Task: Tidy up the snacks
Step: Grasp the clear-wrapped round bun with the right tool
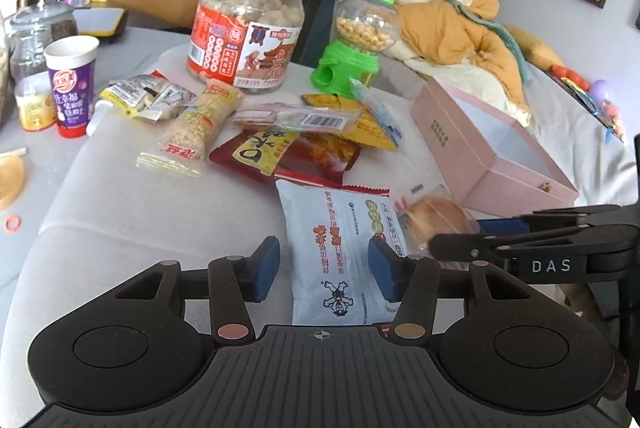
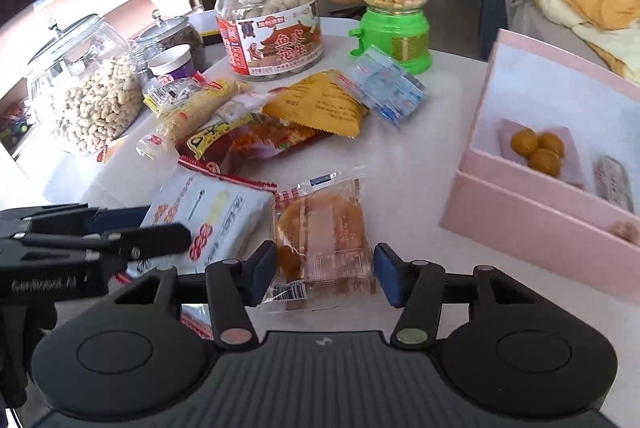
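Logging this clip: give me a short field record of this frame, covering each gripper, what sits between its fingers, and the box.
left gripper: open, straddling the white snack packet, pads not pressing
right gripper: open around the clear-wrapped cake, gaps on both sides
pink box: open, to the right, holds a few snacks
loose snack packets: piled mid-table
peanut jar: upright behind pile, lid on

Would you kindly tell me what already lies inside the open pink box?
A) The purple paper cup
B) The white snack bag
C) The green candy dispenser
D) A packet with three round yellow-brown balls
D: in the right wrist view the pink box holds a packet of three round yellow-brown balls; the other three things stand or lie out on the table.
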`<state>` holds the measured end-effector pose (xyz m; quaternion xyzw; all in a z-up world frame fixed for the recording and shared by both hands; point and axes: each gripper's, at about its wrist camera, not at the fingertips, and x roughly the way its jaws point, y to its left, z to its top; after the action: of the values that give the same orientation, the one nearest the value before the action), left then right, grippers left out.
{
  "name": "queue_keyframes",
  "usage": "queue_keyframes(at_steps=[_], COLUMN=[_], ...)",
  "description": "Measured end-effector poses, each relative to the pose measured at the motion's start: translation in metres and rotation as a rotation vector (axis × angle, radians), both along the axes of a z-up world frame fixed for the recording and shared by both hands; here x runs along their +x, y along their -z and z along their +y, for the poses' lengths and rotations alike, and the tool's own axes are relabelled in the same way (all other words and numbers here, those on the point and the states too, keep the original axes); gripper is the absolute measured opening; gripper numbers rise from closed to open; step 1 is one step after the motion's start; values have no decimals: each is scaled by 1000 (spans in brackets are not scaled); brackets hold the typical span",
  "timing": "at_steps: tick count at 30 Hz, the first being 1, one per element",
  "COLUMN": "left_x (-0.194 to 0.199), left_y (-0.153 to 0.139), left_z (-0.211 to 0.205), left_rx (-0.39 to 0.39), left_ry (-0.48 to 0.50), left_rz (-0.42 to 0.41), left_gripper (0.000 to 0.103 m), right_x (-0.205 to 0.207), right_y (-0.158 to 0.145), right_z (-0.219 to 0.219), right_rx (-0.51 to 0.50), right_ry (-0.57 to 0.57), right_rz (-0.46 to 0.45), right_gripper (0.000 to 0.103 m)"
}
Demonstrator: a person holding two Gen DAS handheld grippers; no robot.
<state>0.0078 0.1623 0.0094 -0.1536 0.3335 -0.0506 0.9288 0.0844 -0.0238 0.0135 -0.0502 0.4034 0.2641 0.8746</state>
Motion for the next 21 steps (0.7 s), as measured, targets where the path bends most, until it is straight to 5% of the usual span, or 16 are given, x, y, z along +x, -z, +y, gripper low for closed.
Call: queue_keyframes(at_steps=[6, 18, 21], left_x=[13, 33, 30], left_y=[2, -3, -5], left_z=[-7, -27, -27], left_rx=[-64, -30, -36], left_ry=[10, 31, 29], left_rz=[8, 69, 56], left_gripper=[54, 55, 46], right_x=[-7, -8, -11], right_y=[7, 11, 12], right_z=[-9, -13, -19], right_rx=[50, 61, 65], right_ry=[46, 60, 64], right_rz=[-14, -49, -63], right_gripper=[54, 55, 54])
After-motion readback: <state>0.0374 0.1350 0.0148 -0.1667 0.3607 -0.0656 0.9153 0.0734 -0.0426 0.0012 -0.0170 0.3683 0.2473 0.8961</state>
